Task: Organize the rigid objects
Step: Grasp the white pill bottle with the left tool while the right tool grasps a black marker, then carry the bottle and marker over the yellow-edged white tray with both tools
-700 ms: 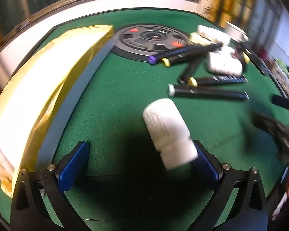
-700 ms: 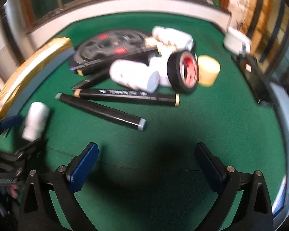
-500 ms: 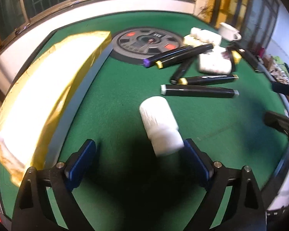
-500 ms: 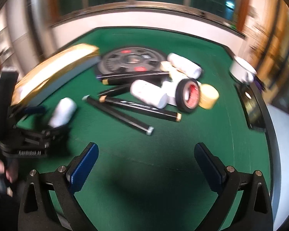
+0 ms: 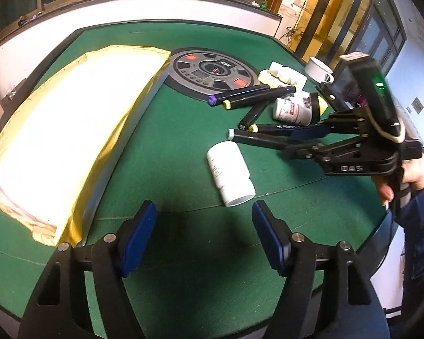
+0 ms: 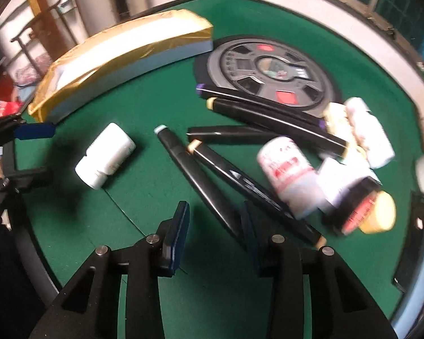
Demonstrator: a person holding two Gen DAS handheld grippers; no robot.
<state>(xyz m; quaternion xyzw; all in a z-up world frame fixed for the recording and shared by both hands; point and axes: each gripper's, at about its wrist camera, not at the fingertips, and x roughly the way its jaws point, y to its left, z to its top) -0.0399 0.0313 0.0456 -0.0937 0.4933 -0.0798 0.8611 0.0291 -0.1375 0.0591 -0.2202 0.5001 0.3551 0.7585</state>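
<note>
A plain white bottle (image 5: 230, 176) lies on its side on the green felt table (image 5: 183, 254), just ahead of my open, empty left gripper (image 5: 203, 223); it also shows in the right wrist view (image 6: 106, 158). My right gripper (image 6: 214, 220) is open and low over the near end of a black marker with a pale cap (image 6: 195, 178), with that end between the fingers. Several more black markers (image 6: 268, 115) lie beside it. A red-labelled white bottle (image 6: 289, 175) and a black tape roll (image 6: 353, 209) lie to the right. The right gripper also shows in the left wrist view (image 5: 305, 138).
A long white box wrapped in gold foil (image 5: 62, 138) lies along the left side. A round grey disc with red marks (image 5: 212, 72) is set in the table's middle. A white cup (image 5: 319, 69) and more white bottles (image 6: 367, 130) are at the far right edge.
My right gripper swung left and down to the markers and its jaws narrowed. My left gripper drew back from the white bottle and its jaws narrowed a little.
</note>
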